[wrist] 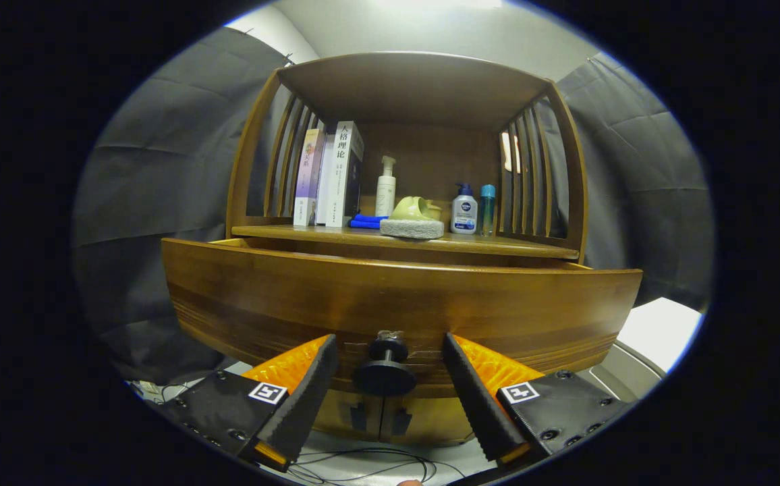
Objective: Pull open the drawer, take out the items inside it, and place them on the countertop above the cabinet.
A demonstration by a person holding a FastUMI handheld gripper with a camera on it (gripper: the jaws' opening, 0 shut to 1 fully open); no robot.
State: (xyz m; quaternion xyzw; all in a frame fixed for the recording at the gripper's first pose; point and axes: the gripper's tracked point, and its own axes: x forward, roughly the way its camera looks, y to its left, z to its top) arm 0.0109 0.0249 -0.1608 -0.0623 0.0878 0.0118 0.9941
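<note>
Beyond the tongs (386,368), the drawer (397,304) front hides its inside; whatever lies within cannot be told.

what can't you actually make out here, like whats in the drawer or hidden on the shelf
- Drawer contents: in the gripper view its tall front panel blocks the inside, though the drawer is pulled out.
- Knob: sits between the open gripper fingers; contact cannot be judged.
- Blue cloth: partly behind the green holder and grey sponge.
- Bottle label: too small to make out.
- Lower cabinet doors: mostly hidden by the drawer and fingers.
</note>
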